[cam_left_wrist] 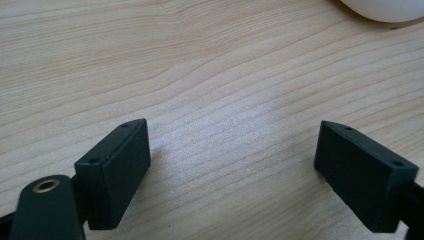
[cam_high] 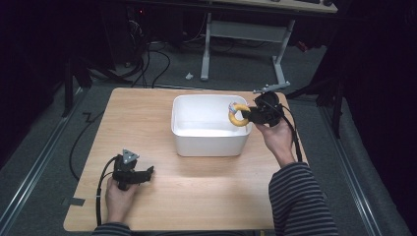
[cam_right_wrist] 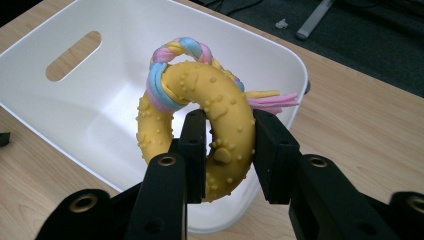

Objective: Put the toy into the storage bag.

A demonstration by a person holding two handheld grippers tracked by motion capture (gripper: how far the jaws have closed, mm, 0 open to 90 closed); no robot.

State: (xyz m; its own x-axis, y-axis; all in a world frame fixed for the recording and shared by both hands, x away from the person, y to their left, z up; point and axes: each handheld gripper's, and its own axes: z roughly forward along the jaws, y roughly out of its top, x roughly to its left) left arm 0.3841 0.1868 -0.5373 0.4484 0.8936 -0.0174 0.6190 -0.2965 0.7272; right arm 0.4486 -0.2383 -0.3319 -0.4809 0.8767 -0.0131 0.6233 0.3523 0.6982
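Your right gripper (cam_high: 249,116) has its jaws closed on the yellow ring toy (cam_right_wrist: 200,127), one jaw passing through the hole and the other pressing the outer side, so the knobbly ring stands upright between them. A braided rope loop (cam_right_wrist: 172,62) in pink, blue and yellow is threaded through the top of the ring, with a frayed pink and yellow end sticking out to the side. You hold the toy over the right rim of the white tub (cam_high: 209,142), which stands just right of the middle of the table, and in the right gripper view a slot handle shows in the tub's far wall. Your right hand (cam_high: 276,137) comes in from the near right edge in a striped sleeve (cam_high: 300,196). Your left gripper (cam_high: 147,173) rests low over the near left part of the wooden table (cam_high: 147,113), well apart from the tub, with its jaws spread wide and nothing between them but bare wood grain; a curved bit of the tub's wall shows at the top right corner of the left gripper view. The tabletop is pale wood with rounded corners, and it stands on grey carpeted floor (cam_high: 44,162). Beyond the far edge, black cables (cam_high: 157,59) trail across the floor, and the white metal legs of another desk (cam_high: 206,49) stand in a dark room.
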